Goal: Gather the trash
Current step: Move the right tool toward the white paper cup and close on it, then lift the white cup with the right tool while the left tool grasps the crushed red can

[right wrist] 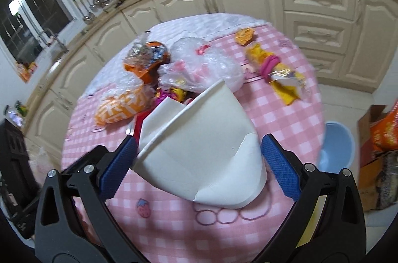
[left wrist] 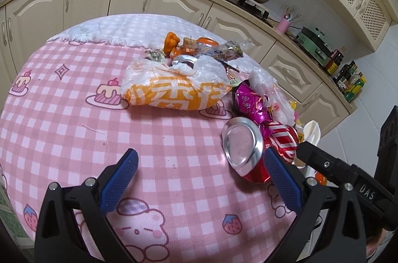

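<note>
On the pink checked table (left wrist: 74, 128), a pile of trash is sitting toward the far right edge: an orange-and-white bag (left wrist: 174, 91), a shiny magenta wrapper (left wrist: 248, 101), clear plastic (right wrist: 206, 63) and some orange snack packs (left wrist: 171, 41) behind it all. Closer in, a crushed red can (left wrist: 248, 151) is lying on its side with its silver bottom facing the left gripper (left wrist: 201, 180), whose blue fingers (left wrist: 119, 180) are spread wide over bare cloth; the right-side one is sitting just beside the can, hard to say if it's touching.

Over at the right gripper (right wrist: 199, 165), a crumpled white paper cup (right wrist: 201, 148) is sitting between the spread fingers. One pad looks like it's touching the cup rim, the other is clear of it, so not really pinching. A yellow wrapper (right wrist: 278, 73) is lying alone near the table's far edge, and a blue bucket (right wrist: 335, 148) is standing on the floor just past the edge.
</note>
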A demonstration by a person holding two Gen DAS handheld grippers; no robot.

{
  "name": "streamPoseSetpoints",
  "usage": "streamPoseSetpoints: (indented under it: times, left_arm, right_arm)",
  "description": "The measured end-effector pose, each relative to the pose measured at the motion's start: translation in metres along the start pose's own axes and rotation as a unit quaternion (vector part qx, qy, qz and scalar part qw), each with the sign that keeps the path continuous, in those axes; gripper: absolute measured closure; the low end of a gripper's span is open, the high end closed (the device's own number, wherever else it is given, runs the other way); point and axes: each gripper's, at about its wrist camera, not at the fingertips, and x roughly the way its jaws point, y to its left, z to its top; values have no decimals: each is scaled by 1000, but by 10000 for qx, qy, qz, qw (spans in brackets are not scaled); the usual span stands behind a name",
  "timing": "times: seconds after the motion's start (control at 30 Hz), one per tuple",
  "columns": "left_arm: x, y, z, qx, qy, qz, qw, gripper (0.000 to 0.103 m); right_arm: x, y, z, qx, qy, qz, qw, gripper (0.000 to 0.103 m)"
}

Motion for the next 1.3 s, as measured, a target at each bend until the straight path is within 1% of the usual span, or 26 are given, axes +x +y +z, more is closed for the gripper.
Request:
streamPoseSetpoints:
  times: [0.23,0.37,0.47,0.57,0.97,1.3]
  left_arm:
    - [0,-4,4,63,-78,4,9999,4]
    - [1,-6,7,97,-74,-24,9999,4]
    - [3,-9,8,124,-78,-64,9999,4]
    - [4,-11,9,171,-71,-90,9998,4]
    - [10,-10,11,139,-6,-81,9999,4]
    - [17,-11,12,169,79,-98,9998,4]
  right_arm:
    - [-9,-1,2,-201,-161,-269,9993,6]
    - [-7,-5,3,-180,-96,-269,9994,6]
    - [0,-4,2,-284,45,-377,9989,6]
    - [4,-1,2,-389,-14,-398,9984,6]
    - [17,2,5,-538,-106,-411,9976,6]
    - [24,-6,10,-305,-96,-239,9992,6]
